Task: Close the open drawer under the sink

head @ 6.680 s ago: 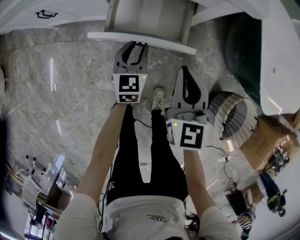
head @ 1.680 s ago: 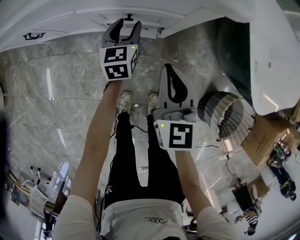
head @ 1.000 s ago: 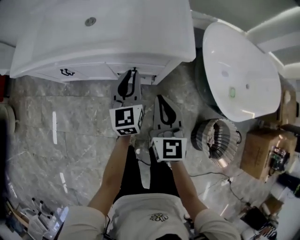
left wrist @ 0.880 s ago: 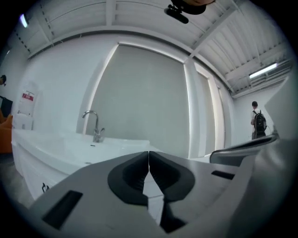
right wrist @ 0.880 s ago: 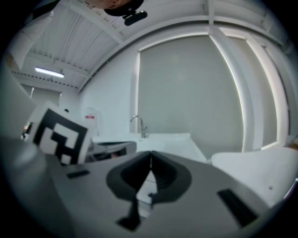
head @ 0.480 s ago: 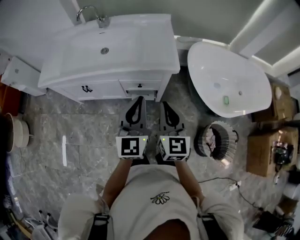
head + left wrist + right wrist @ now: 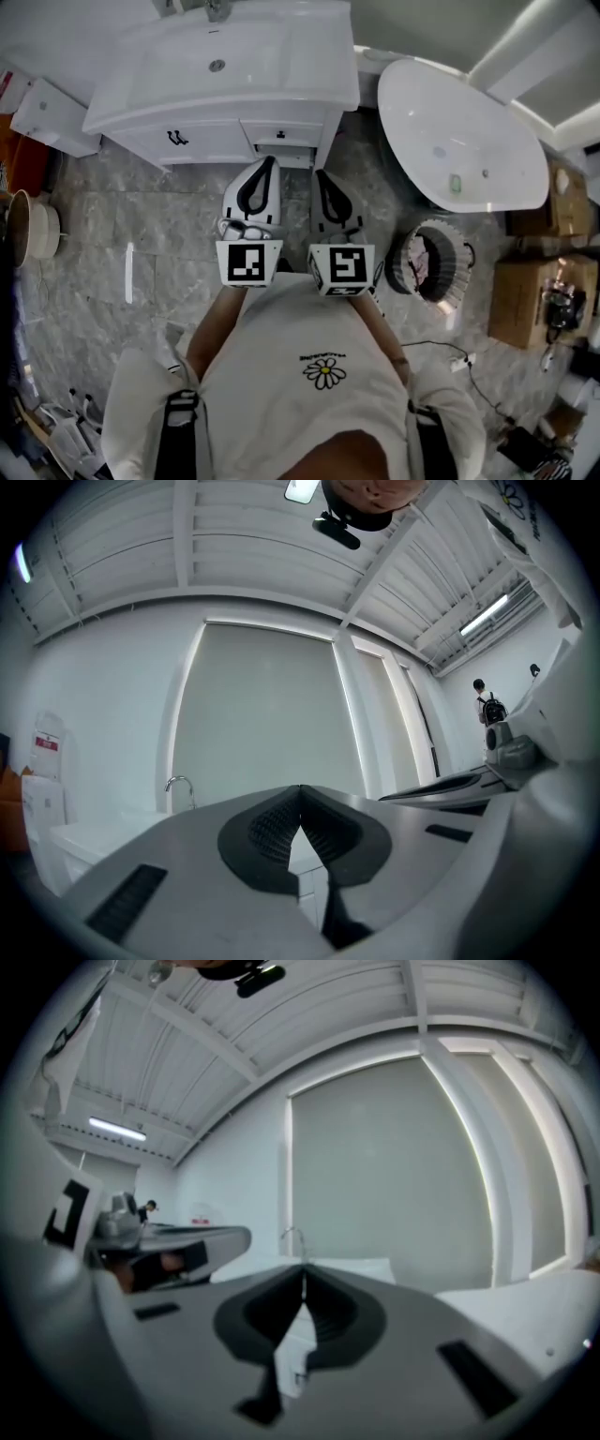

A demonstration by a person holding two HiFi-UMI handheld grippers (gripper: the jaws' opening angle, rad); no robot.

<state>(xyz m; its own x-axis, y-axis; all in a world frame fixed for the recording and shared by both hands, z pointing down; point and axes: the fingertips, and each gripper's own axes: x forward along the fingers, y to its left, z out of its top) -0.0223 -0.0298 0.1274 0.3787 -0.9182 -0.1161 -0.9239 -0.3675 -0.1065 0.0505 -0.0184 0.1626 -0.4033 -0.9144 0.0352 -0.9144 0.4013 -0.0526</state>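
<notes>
The person stands facing a white sink [image 7: 314,56] on a white cabinet [image 7: 202,148], holding both tools side by side in front of the chest and pointing them at the cabinet. The left claw [image 7: 268,164] has its two jaws pressed together at the tips with nothing between them, and its own view shows only the wall and the faucet [image 7: 177,786] beyond the dark pads. The right claw [image 7: 319,176] is likewise closed tip to tip and empty. Neither claw touches the cabinet. They hang above the grey marble floor [image 7: 112,244], near the cabinet front. The drawer [image 7: 281,136] sits under the right part of the sink, its small dark handle facing the person, and its front looks about level with the cabinet front beside it. A white bathtub [image 7: 469,141] stands to the right of the cabinet. A ribbed waste bin [image 7: 424,267] stands on the floor just below the bathtub in the head view.
</notes>
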